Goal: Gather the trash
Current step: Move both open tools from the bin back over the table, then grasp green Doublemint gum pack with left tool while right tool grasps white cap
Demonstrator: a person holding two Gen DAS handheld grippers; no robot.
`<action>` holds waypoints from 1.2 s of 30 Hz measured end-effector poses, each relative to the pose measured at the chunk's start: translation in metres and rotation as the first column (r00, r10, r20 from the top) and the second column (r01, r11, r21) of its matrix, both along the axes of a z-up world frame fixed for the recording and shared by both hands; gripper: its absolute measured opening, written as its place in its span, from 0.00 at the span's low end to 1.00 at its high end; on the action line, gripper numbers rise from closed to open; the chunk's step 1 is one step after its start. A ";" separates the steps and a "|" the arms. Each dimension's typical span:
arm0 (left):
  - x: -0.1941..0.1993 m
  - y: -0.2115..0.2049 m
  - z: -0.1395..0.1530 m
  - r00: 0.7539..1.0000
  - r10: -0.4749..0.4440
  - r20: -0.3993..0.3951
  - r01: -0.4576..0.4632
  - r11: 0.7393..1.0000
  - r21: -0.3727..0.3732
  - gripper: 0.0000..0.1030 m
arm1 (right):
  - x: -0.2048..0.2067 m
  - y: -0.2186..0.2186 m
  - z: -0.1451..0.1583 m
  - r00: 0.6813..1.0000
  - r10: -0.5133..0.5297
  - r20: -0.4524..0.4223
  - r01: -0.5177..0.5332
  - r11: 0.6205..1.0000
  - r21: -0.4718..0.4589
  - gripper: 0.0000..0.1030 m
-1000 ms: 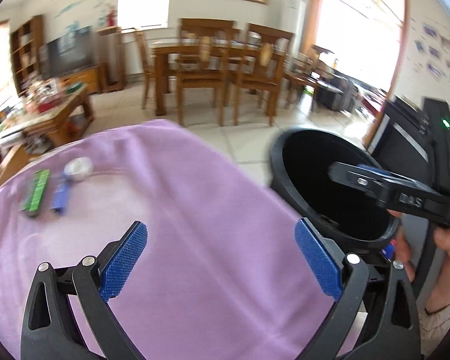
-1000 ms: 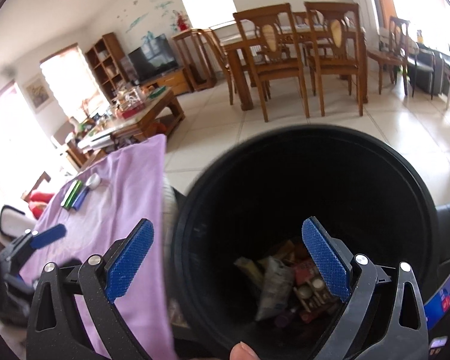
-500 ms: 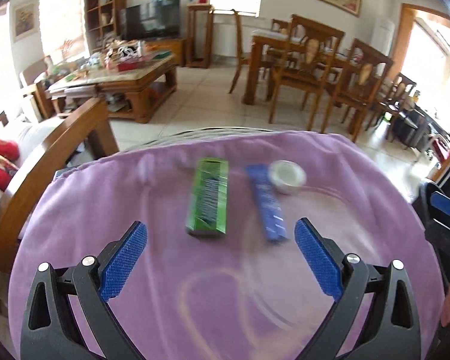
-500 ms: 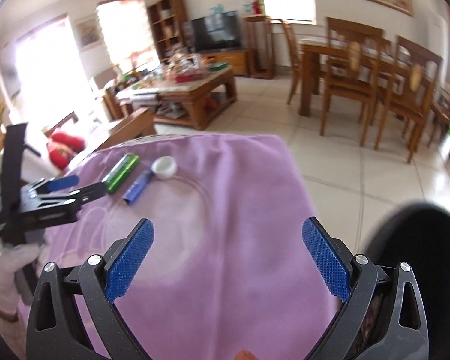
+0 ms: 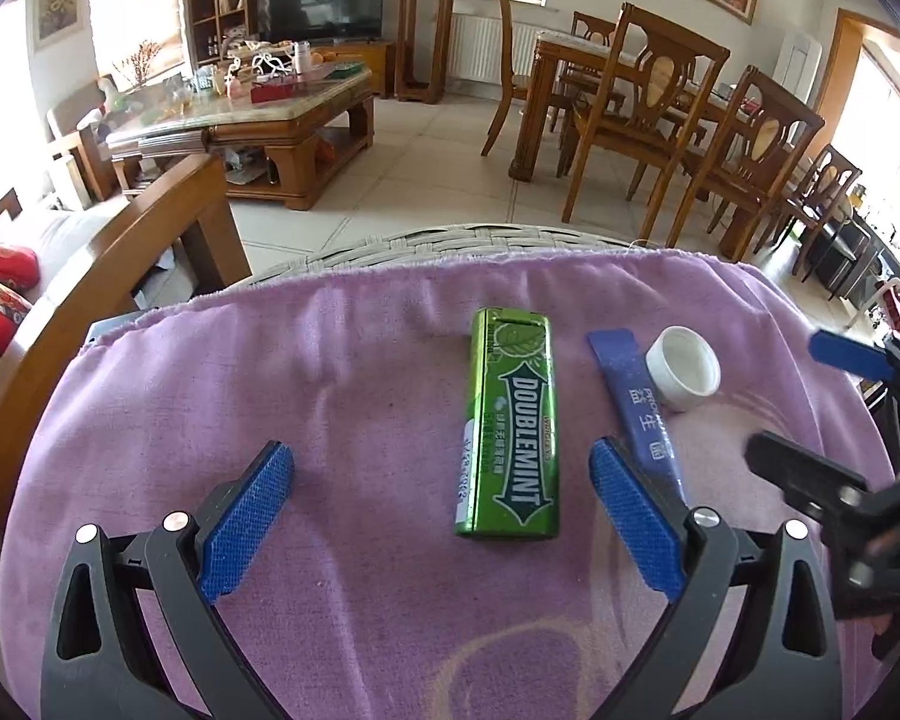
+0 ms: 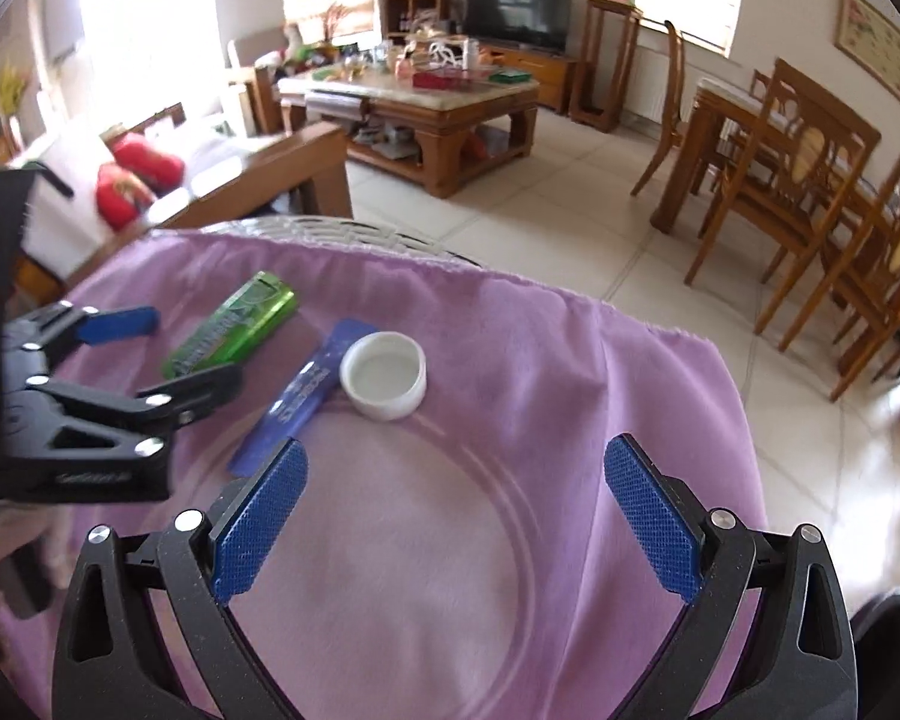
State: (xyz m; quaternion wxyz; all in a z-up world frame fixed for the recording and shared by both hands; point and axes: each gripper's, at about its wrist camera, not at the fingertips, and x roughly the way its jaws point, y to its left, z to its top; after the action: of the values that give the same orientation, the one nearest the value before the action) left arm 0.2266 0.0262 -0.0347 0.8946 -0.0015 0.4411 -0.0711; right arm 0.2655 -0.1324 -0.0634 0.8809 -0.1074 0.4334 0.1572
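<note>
Three bits of trash lie on the purple cloth (image 5: pixel 342 396) that covers the wicker-edged bench (image 5: pixel 450 240): a green Doublemint gum pack (image 5: pixel 513 432), a blue sachet (image 5: pixel 636 402) and a white cap (image 5: pixel 684 366).

In the left wrist view, the left tongs (image 5: pixel 441 504) hang wide apart just above the cloth, holding nothing. The gum pack lies lengthwise between the two blue pads, nearer the right-hand pad (image 5: pixel 633 516) and not touching either. That pad overlaps the near end of the blue sachet in the picture; whether it touches it cannot be told. The white cap sits open side up against the sachet's far right edge. The right tongs (image 5: pixel 810 414) enter at the right border of this view, near the cap.

In the right wrist view, the right tongs (image 6: pixel 453 513) are also spread wide and empty, over a bare stretch of cloth. The white cap (image 6: pixel 384 375) lies ahead of them, touching the blue sachet (image 6: pixel 297 399), whose near end reaches the left-hand pad (image 6: pixel 258 519). The gum pack (image 6: pixel 234 324) lies further left, partly behind the left tongs (image 6: pixel 144 354), which straddle it with one blue pad beyond and one black finger in front.
</note>
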 end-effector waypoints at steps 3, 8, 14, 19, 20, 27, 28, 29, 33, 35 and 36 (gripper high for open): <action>0.002 -0.006 -0.002 1.000 -0.018 -0.010 0.019 0.997 0.069 0.95 | 0.011 0.008 -0.009 1.000 0.014 -0.016 -0.014 1.000 -0.015 0.94; 0.002 0.001 -0.002 1.000 -0.020 0.009 0.019 0.997 0.079 0.78 | 0.028 0.017 -0.016 0.999 0.040 -0.025 -0.039 0.999 0.026 0.74; 0.001 -0.001 0.002 0.997 -0.067 0.038 0.063 0.994 0.088 0.42 | 0.035 0.035 -0.018 0.998 0.062 0.016 -0.062 0.997 -0.042 0.63; 0.002 0.002 0.001 0.996 -0.081 0.038 0.078 0.994 0.072 0.41 | 0.037 0.031 -0.018 0.997 0.051 0.052 -0.048 0.996 -0.070 0.41; 0.003 0.001 0.001 0.996 -0.081 0.039 0.078 0.994 0.073 0.41 | 0.038 0.028 -0.017 0.998 0.045 0.052 -0.042 0.997 -0.057 0.37; -0.003 0.003 0.004 0.994 -0.076 0.084 0.068 0.993 0.096 0.30 | 0.028 -0.001 -0.002 1.000 0.013 0.016 -0.015 0.993 0.120 0.35; -0.002 0.006 0.005 0.994 -0.073 0.086 0.067 0.995 0.074 0.30 | 0.022 -0.002 0.002 1.000 0.014 0.023 -0.017 0.991 0.135 0.35; -0.002 0.010 0.005 0.994 -0.069 0.085 0.065 0.997 0.052 0.30 | 0.016 -0.005 0.008 0.999 0.015 0.032 -0.020 0.989 0.150 0.35; -0.007 0.019 0.011 0.992 -0.066 0.110 0.069 0.997 -0.025 0.30 | -0.019 -0.016 0.029 0.997 0.020 0.071 -0.034 0.979 0.203 0.35; -0.011 0.020 0.013 0.991 -0.065 0.120 0.071 0.996 -0.049 0.30 | -0.031 -0.027 0.037 0.997 0.007 0.081 -0.025 0.974 0.227 0.35; -0.013 0.020 0.014 0.990 -0.064 0.122 0.072 0.996 -0.061 0.30 | -0.034 -0.033 0.038 0.997 -0.005 0.080 -0.015 0.971 0.237 0.35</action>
State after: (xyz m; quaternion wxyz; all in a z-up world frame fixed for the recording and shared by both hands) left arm 0.2135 0.0464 -0.0206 0.9160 -0.0114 0.3839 -0.1158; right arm 0.2319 -0.1654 -0.0252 0.9037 -0.0086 0.3756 0.2056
